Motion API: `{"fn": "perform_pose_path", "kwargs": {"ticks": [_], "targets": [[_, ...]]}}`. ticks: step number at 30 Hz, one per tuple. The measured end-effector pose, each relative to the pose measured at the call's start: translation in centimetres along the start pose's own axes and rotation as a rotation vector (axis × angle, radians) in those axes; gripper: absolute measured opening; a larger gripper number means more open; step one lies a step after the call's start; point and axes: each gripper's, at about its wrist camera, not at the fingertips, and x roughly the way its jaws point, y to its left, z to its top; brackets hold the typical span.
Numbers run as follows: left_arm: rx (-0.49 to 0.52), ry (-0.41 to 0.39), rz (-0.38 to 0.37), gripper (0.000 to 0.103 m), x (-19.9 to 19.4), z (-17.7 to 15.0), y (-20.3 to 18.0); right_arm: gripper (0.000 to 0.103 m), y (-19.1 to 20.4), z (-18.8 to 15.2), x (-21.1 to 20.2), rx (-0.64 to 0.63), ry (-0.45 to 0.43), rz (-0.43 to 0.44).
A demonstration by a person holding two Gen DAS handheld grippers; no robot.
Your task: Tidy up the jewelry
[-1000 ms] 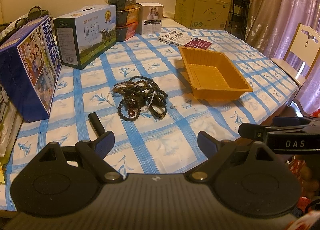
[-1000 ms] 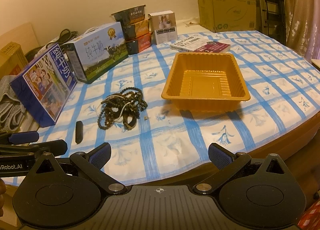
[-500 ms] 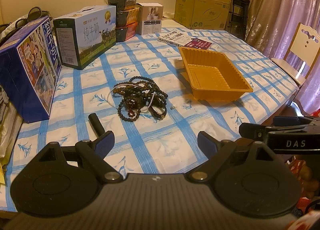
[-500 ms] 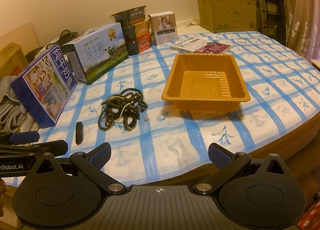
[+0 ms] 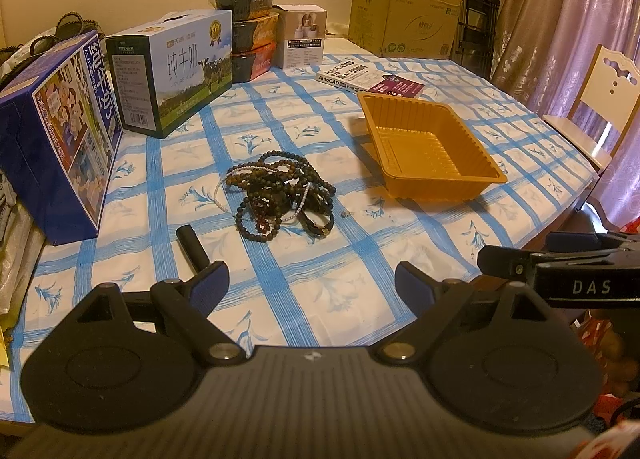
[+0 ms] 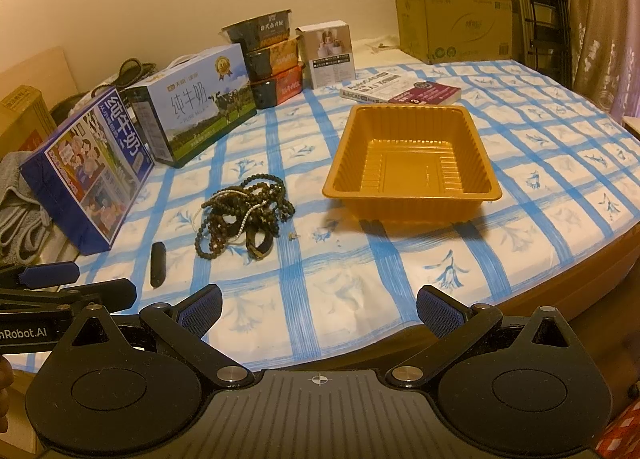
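We hold both grippers low at the table's near edge, w/ nothing in either. Left gripper (image 5: 312, 283): fingers spread wide apart, empty. Right gripper (image 6: 319, 309): same, fingers wide apart & empty. Tangled pile of dark bead jewelry (image 5: 280, 195) lies on the blue-checked tablecloth (image 5: 340, 291), mid-table, ahead of us & well apart from both grippers. Orange tray (image 6: 412, 163) sits near the pile, to its right, not touching, w/ nothing inside. Small black cylinder (image 6: 157, 263) lies near the pile's left. Milk cartons (image 5: 176, 71) stand behind, along the left.
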Motion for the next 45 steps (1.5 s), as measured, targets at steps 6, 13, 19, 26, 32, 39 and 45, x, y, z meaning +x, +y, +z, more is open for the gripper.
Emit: {"fn": "perform_pose_path", "kwargs": {"ticks": [6,13,19,26,32,39,45], "targets": [[0.000,0.001,0.001,0.089,0.0,0.0,0.0,0.103,0.0,0.0,0.1,0.000,0.000,0.000],[-0.001,0.001,0.001,0.089,0.1,0.0,0.1,0.103,0.0,0.1,0.1,0.002,0.000,0.000],[-0.001,0.000,0.001,0.089,0.1,0.0,0.1,0.103,0.0,0.0,0.6,0.003,0.001,0.000],[-0.005,-0.006,0.003,0.089,0.7,-0.2,0.3,0.103,-0.2,-0.2,0.7,0.005,-0.004,0.000],[-0.007,-0.020,0.050,0.089,3.6,-0.9,1.4,0.103,-1.6,-0.7,2.4,0.039,-0.067,-0.036],[-0.016,-0.019,0.095,0.089,5.8,-0.7,3.1,0.103,-5.8,-0.2,4.1,0.116,-0.185,-0.107],[-0.026,-0.027,0.126,0.089,8.6,-0.1,4.7,0.095,-9.3,0.3,6.2,0.155,-0.270,-0.172]]}}
